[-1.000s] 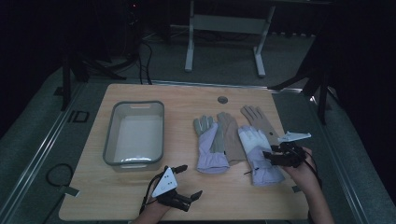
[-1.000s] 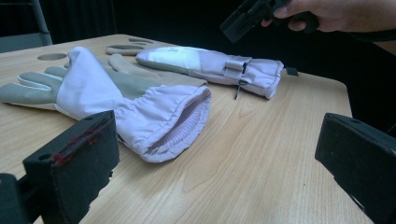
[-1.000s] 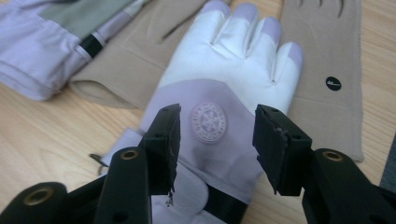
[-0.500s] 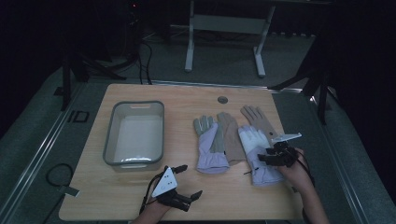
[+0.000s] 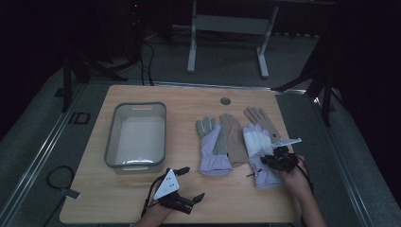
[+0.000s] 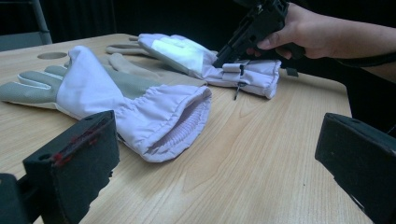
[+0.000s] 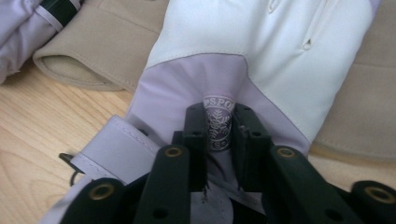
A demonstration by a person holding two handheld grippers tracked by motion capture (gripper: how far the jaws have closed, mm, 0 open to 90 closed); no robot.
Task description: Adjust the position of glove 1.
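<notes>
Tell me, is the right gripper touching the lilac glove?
Touching. In the right gripper view, the right gripper has its jaws closed on a fold of the lilac glove, pinching the round logo patch between them.

The lavender-and-white glove [image 5: 259, 156] lies flat on the table, fingers away, cuff fabric pinched in the right claw [image 7: 218, 135].
</notes>
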